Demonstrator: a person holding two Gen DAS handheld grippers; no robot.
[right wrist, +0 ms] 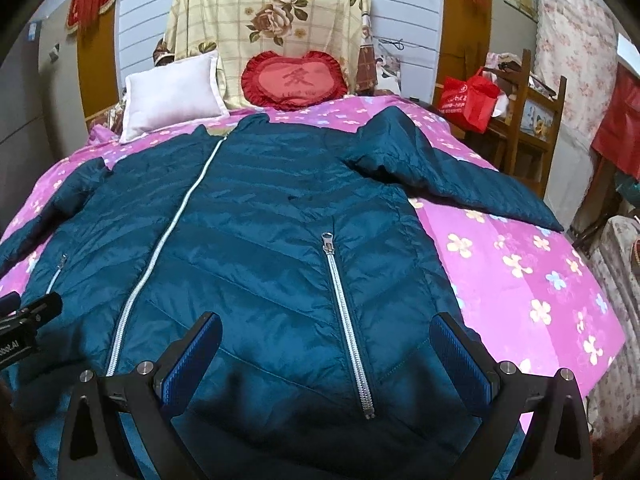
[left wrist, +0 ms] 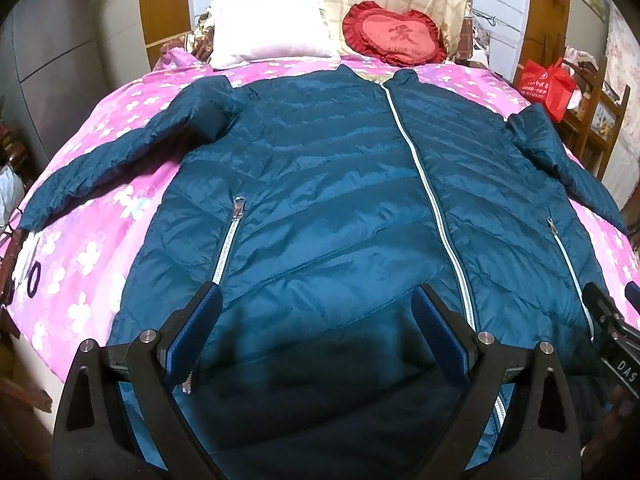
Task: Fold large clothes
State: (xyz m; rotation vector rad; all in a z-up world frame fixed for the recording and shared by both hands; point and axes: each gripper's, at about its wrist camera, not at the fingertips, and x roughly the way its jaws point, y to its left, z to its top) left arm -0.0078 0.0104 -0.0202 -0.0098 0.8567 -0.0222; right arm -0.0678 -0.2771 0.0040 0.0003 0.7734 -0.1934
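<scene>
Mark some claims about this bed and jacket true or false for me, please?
1. The teal puffer jacket lies zipped shut, front up. True.
2. Both sleeves are folded across the chest. False: the left sleeve and right sleeve are spread out to the sides.
3. The left gripper has its jaws apart over the hem. True.
4. The right gripper is clamped on a pocket zipper. False: its jaws are open.
5. The heart-shaped cushion is white. False: it is red.
</scene>
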